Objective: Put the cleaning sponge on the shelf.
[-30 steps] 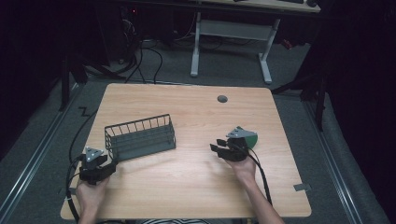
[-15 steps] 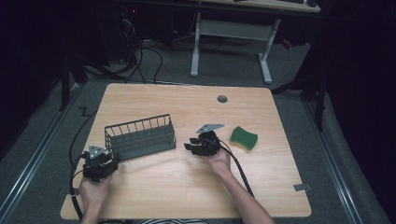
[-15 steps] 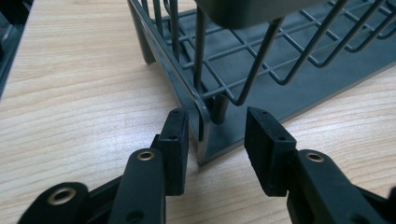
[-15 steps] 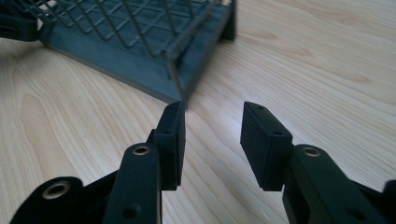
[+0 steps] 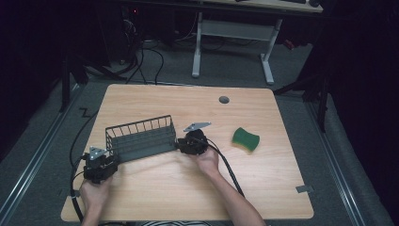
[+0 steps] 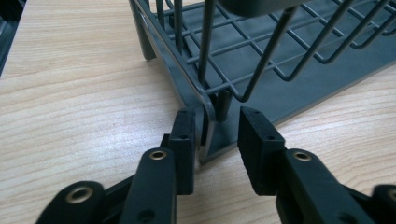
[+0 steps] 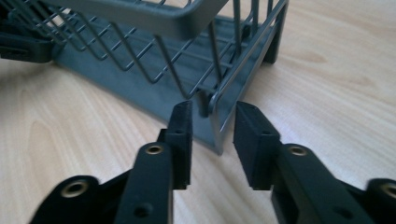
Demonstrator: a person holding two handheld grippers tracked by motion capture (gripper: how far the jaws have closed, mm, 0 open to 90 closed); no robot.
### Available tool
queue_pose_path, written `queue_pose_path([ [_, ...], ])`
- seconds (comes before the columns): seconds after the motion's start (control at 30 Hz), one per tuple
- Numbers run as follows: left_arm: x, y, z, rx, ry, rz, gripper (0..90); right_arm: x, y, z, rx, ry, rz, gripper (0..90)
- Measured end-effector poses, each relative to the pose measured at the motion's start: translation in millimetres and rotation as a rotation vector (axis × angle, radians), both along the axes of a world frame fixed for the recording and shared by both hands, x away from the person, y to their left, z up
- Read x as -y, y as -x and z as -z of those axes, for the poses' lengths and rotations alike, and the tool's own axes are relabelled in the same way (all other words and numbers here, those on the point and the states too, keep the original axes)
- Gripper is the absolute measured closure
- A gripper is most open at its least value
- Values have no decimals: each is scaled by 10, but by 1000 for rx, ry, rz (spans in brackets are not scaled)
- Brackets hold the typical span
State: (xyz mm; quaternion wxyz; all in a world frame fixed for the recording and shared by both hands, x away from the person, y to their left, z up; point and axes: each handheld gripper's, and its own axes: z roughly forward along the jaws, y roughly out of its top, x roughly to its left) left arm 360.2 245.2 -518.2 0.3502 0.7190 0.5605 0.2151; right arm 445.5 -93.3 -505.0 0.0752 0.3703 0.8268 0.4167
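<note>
Straddling the rack's near-left corner, left claw (image 6: 210, 140) is spread, its jaws either side of the base rim, not yet pinching. Wire rack (image 5: 141, 139) lies long axis left-right on the surface (image 5: 155, 193), between both claws. Right claw (image 7: 212, 140), spread, straddles the opposite end's corner. Green sponge (image 5: 245, 139) sits well apart, rightward.

1. A dark grey wire basket (image 5: 139, 139) is sitting upright on the left half of the table, long and narrow, its open top facing up and its ends angled slightly across the table.
2. A green sponge (image 5: 245, 139) with wavy edges is lying flat, well apart to the basket's right.
</note>
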Motion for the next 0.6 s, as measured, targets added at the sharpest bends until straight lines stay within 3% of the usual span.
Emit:
queue_pose_path([
  [0.17,-18,18,-16,14,9,1,782,-12,-12,-10,30,25,-10,841],
  [0.37,5,3,-24,12,1,34,858,39,-6,-30,29,47,1,857],
  [0.6,128,16,-22,23,-7,76,862,142,21,-50,44,73,7,861],
])
